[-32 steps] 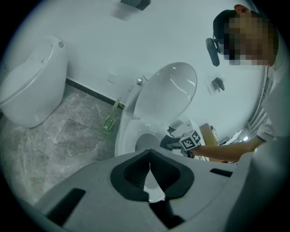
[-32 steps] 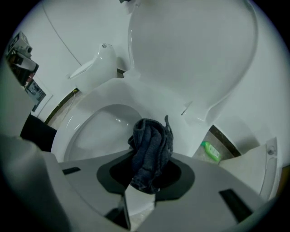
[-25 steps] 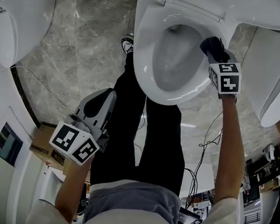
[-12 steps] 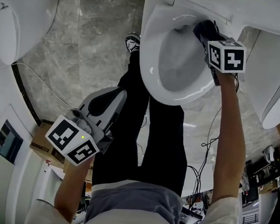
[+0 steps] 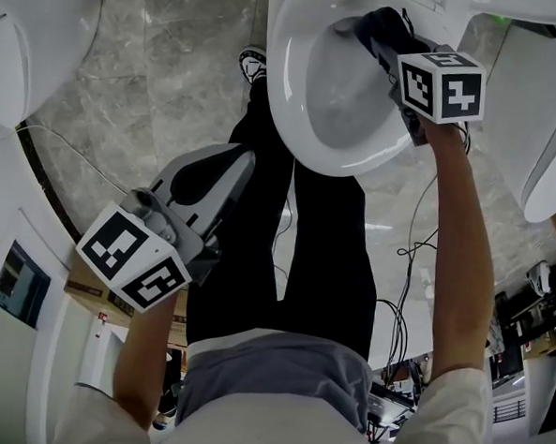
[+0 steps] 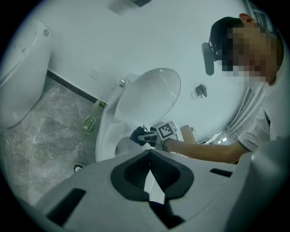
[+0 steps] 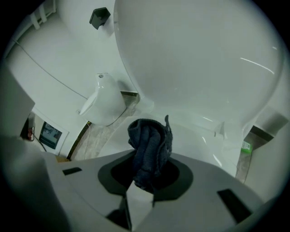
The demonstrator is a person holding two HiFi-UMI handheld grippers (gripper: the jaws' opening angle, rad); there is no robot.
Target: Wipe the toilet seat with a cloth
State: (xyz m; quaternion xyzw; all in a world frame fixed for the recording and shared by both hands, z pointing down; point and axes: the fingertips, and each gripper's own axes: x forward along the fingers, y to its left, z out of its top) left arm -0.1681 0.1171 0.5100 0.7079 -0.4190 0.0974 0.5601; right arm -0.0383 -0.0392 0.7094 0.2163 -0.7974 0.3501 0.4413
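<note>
The white toilet (image 5: 295,105) stands at the top of the head view with its lid (image 6: 147,97) raised. My right gripper (image 5: 394,47) is shut on a bunched dark blue cloth (image 5: 382,28), which lies on the back right of the seat rim, near the hinge. In the right gripper view the cloth (image 7: 149,145) sticks out from between the jaws in front of the lid (image 7: 195,59) and the rim (image 7: 199,129). My left gripper (image 5: 236,167) hangs shut and empty over the person's left leg, away from the toilet. The left gripper view shows the right gripper (image 6: 147,136) at the bowl.
Other white fixtures stand at the left (image 5: 16,50) and right (image 5: 546,139). The person's legs in black trousers (image 5: 323,257) and a shoe (image 5: 253,67) are right in front of the bowl. Cables (image 5: 416,272) trail on the marble floor; a cardboard box (image 5: 90,294) sits lower left.
My right gripper has slid the cloth along the right side of the rim toward the back of the bowl. The left gripper has risen slightly and stays shut.
</note>
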